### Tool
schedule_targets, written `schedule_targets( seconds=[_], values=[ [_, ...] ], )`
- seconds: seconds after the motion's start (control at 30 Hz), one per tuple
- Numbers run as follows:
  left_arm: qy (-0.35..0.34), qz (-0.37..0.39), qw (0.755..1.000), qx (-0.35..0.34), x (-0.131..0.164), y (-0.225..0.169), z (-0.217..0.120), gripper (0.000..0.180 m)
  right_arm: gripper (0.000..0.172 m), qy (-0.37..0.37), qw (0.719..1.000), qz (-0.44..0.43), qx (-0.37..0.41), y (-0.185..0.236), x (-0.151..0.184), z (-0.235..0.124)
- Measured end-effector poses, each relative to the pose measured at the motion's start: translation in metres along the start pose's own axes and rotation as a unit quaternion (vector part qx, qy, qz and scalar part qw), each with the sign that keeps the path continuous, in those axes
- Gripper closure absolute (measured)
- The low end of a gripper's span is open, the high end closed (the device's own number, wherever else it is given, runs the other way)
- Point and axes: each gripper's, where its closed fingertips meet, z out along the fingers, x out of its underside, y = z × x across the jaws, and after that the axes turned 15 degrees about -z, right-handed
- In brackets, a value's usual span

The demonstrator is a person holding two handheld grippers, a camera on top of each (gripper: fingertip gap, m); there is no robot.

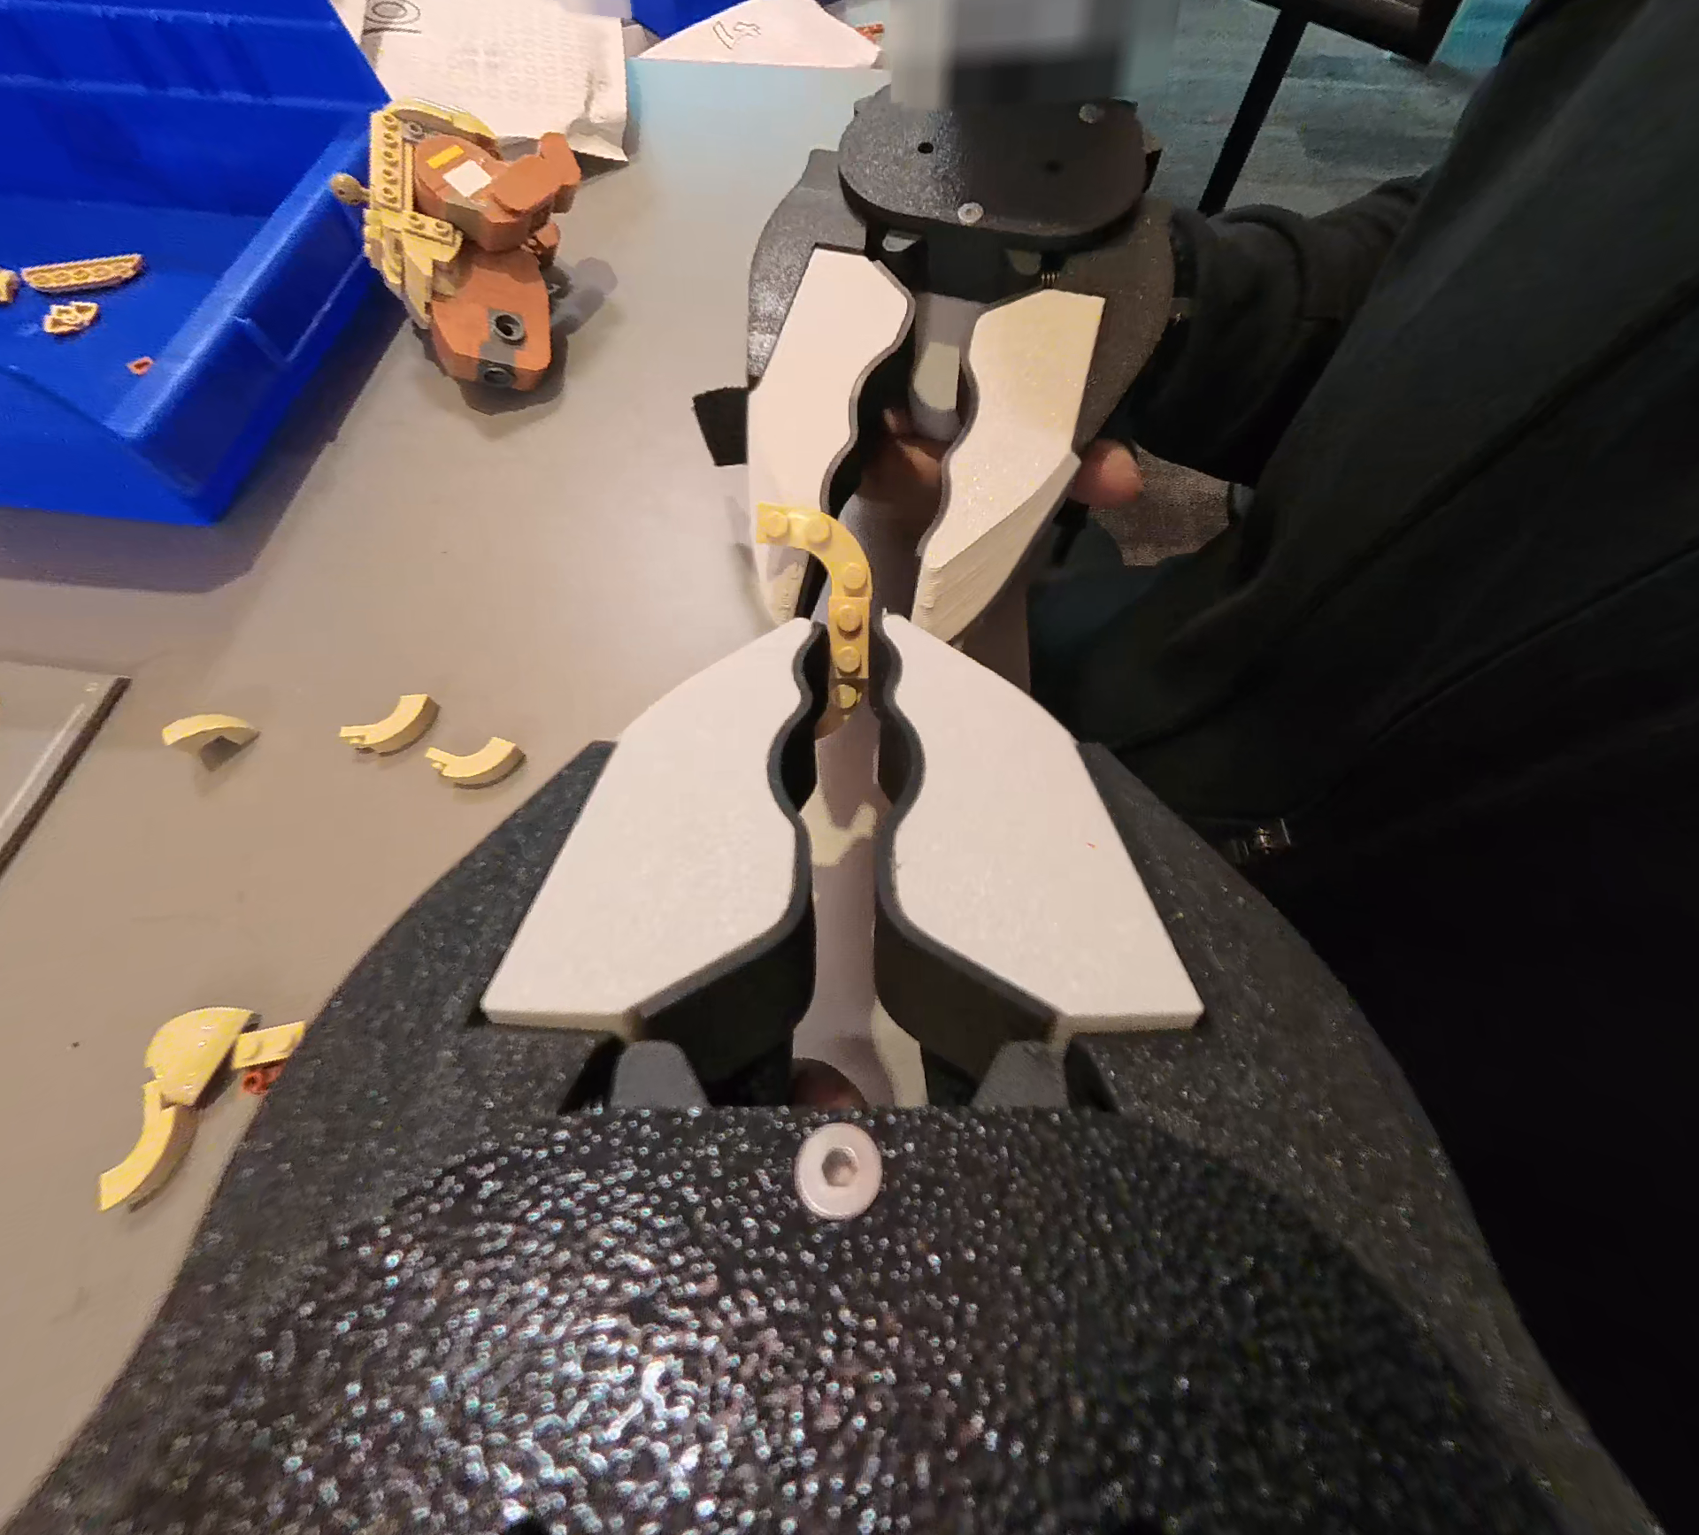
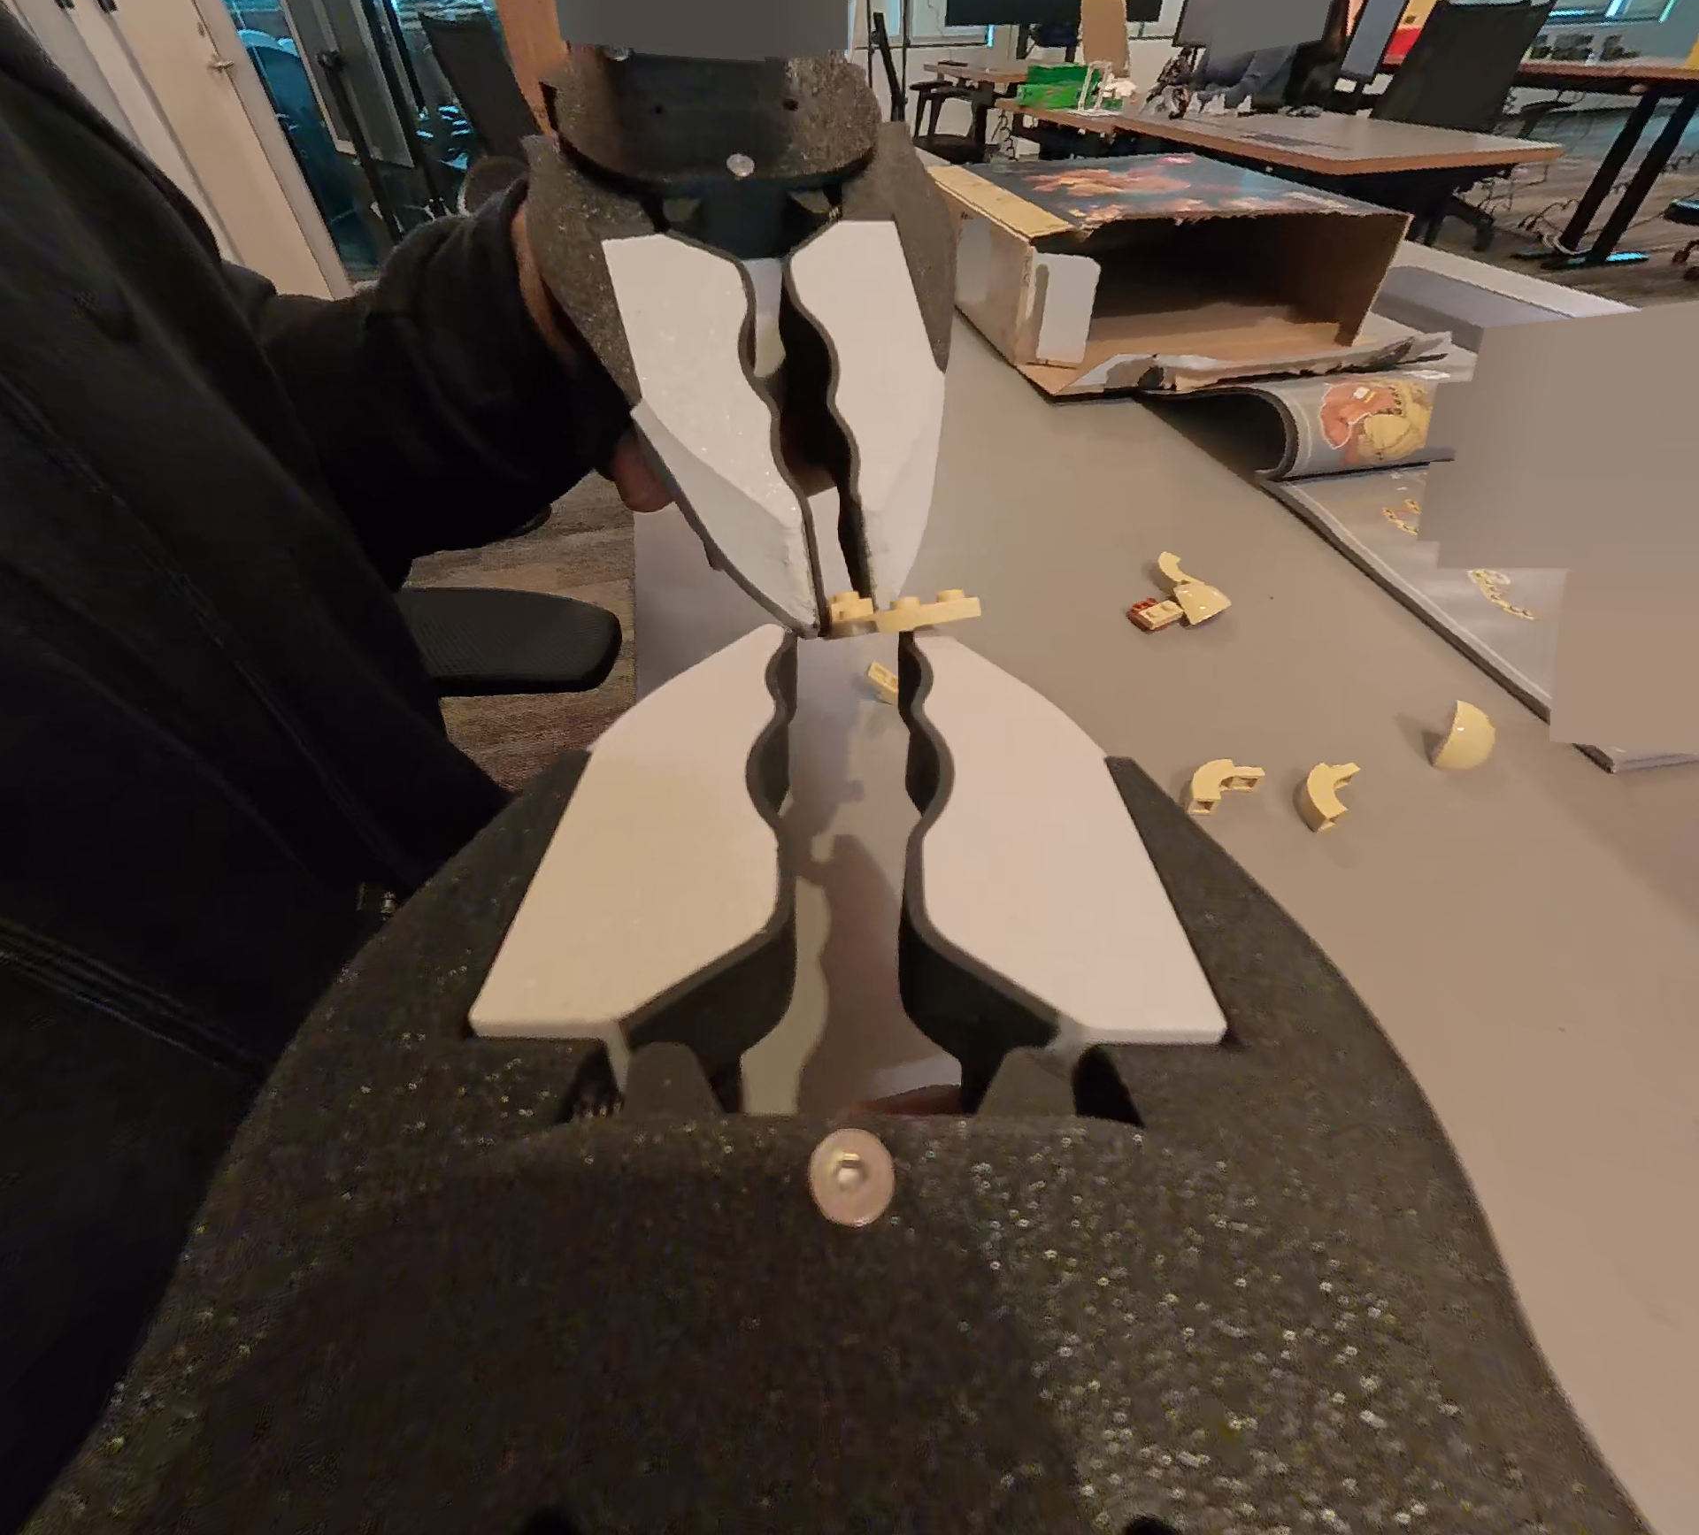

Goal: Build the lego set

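The left gripper (image 1: 844,668), two pale grey matte fingers with wavy dark-rubber inner edges set in a black pebbled shell, is clenched on a tan studded plastic brick strip (image 1: 838,618). Both pads press on its straight lower end; the strip rises past the fingertips and curves off to that gripper's left, studs facing the camera.

The right gripper (image 2: 844,645), of the same make, faces the left one tip to tip. Its fingers stand partly apart, grasping nothing. The tan strip (image 2: 906,613) lies crosswise just beyond its fingertips, close to the right finger (image 2: 929,664); contact cannot be told.

On the smooth grey bench (image 1: 552,535), left of the left gripper, lie three small tan curved bricks (image 1: 395,728), and nearer the camera a larger tan curved assembly (image 1: 184,1077). Farther ahead and left stands a brown and tan brick model (image 1: 469,250), beside a glossy blue plastic bin (image 1: 165,204) with loose tan pieces inside.

To the right of the right gripper are two tan arch bricks (image 2: 1273,788), a tan dome piece (image 2: 1462,737), and farther off a torn cardboard box (image 2: 1177,259).
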Motion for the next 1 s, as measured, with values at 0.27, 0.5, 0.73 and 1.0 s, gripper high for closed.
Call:
schedule_targets(
  seconds=[0.27,0.5,0.73,1.0],
  values=[
    [-0.019,-0.02,0.998,0.051,-0.003,-0.012,-0.005,0.173,0.15,-0.049,0.997,0.039,-0.046,0.009,-0.012,-0.002],
    [-0.026,-0.029,0.997,0.069,-0.001,-0.015,-0.007,0.173,0.15,-0.079,0.993,0.065,-0.067,0.012,-0.019,-0.004],
    [-0.051,-0.032,0.995,0.085,-0.005,-0.019,-0.01,0.173,0.149,-0.107,0.988,0.088,-0.073,0.011,-0.025,-0.006],
    [-0.128,-0.023,0.99,0.054,-0.019,-0.016,-0.015,0.173,0.15,-0.165,0.975,0.139,-0.048,0.0,-0.036,-0.011]
  ],
)
